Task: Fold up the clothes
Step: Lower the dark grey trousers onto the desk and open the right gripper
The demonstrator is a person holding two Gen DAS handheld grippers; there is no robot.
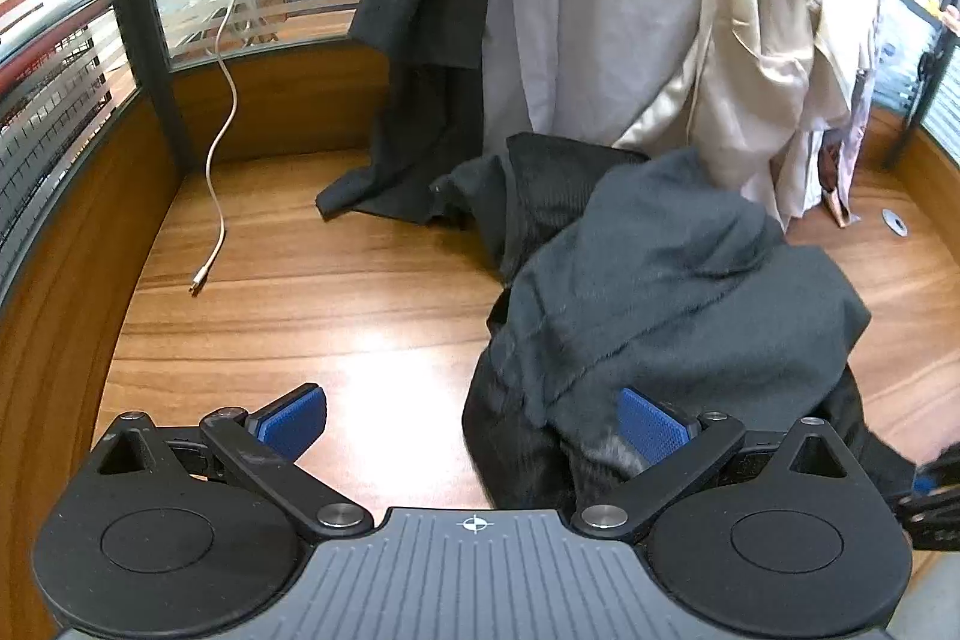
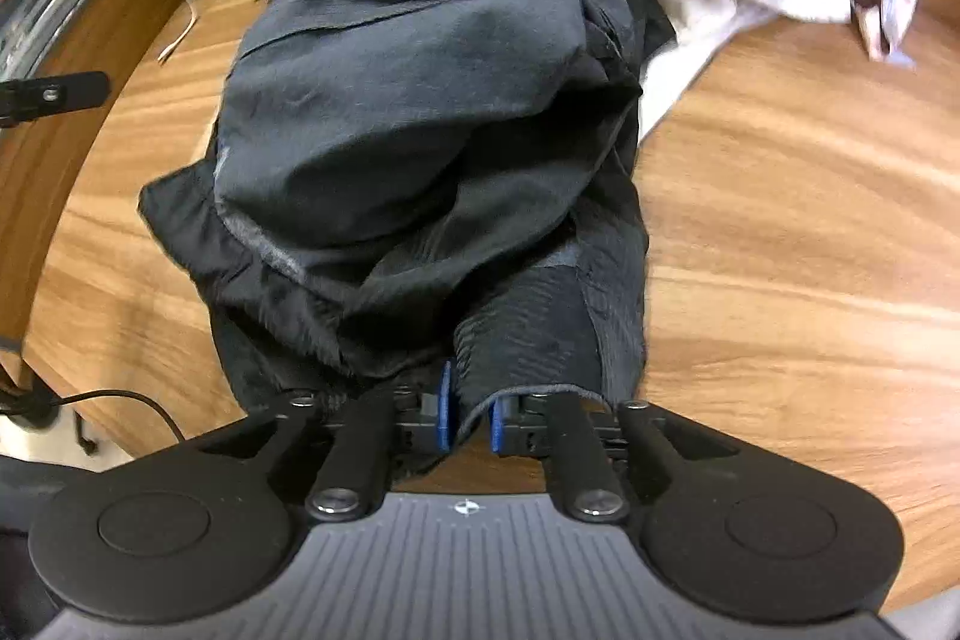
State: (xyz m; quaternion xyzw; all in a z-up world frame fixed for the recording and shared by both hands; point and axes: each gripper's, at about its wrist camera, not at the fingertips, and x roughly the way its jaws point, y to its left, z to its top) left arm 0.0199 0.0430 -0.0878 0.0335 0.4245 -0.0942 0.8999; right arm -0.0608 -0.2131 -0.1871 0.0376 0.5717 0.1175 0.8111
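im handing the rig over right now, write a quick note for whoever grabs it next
Left gripper: open, empty, low over the wooden table, its right pad at the near edge of the dark garment.
Right gripper: shut on that garment's near edge.
The garment lies bunched in a heap mid-table; a pile of light and dark clothes sits behind it, a white cable to the left.
Done: no neat fold visible.
Left: spread the garment, fold it, then the pile.

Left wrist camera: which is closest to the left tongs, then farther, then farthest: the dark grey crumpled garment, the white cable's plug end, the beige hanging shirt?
1. Dark grey crumpled garment, right, at the left tongs.
2. White cable's plug end, left, on the tabletop.
3. Beige hanging shirt, far right, at the back.
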